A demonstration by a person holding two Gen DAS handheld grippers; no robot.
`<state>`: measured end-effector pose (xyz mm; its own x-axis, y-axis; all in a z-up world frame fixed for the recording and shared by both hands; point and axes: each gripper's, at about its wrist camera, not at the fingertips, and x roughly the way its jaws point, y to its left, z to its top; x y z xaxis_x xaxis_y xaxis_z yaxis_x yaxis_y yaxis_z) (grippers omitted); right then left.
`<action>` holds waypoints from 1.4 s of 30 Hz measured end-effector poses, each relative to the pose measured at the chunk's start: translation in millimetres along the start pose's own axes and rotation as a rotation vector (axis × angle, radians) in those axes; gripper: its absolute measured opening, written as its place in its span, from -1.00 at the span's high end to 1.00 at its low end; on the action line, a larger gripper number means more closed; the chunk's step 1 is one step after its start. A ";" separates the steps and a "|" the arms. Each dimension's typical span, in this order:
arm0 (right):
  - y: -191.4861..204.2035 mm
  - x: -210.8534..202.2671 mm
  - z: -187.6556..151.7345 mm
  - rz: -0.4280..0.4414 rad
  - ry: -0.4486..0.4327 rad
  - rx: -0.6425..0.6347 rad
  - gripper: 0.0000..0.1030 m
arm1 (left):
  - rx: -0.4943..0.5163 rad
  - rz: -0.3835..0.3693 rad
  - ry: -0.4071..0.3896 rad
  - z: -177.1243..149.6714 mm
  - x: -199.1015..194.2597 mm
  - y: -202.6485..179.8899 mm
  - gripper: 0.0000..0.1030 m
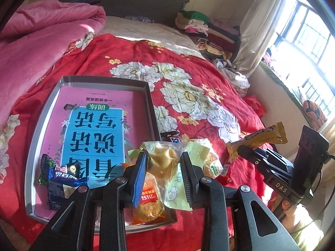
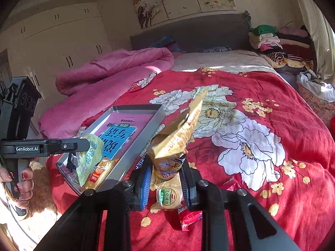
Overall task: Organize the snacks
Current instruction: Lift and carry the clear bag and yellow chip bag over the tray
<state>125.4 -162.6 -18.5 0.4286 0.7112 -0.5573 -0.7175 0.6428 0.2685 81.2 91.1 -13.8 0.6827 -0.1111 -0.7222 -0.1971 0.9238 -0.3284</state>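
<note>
Here, the left claw [image 1: 164,168] pinches a pale green pastry packet [image 1: 167,163] above the grey tray [image 1: 45,113]. The right claw [image 2: 166,176] clamps a gold wafer packet [image 2: 178,133] by 1 end; that loose grip could let it slip onto the bed [image 2: 272,96].

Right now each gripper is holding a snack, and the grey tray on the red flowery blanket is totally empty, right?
Not quite: the grey tray isn't empty. The left wrist view shows a pink book and a dark blue snack packet inside it. The rest is right.

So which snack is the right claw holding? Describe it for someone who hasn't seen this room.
On the red floral bedspread, right of the grey tray, the right claw pinches a long tan-gold wrapper that sticks upward. Unlike the round green-labelled snack lying under it, it is off the bed, with a crimped top end.
</note>
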 end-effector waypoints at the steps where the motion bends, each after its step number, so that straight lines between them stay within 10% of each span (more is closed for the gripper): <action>1: 1.3 -0.3 0.0 0.002 0.002 0.001 0.49 | -0.007 0.003 -0.003 0.2 -3.0 4.0 0.36; 42: 115.0 23.3 8.1 0.158 0.051 -0.069 0.49 | -0.165 0.199 -0.187 0.2 -96.6 122.5 0.36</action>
<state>57.3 -69.7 5.8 0.2805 0.7854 -0.5518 -0.8104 0.5019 0.3023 -8.7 215.1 15.8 0.7336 0.1497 -0.6629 -0.4412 0.8468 -0.2970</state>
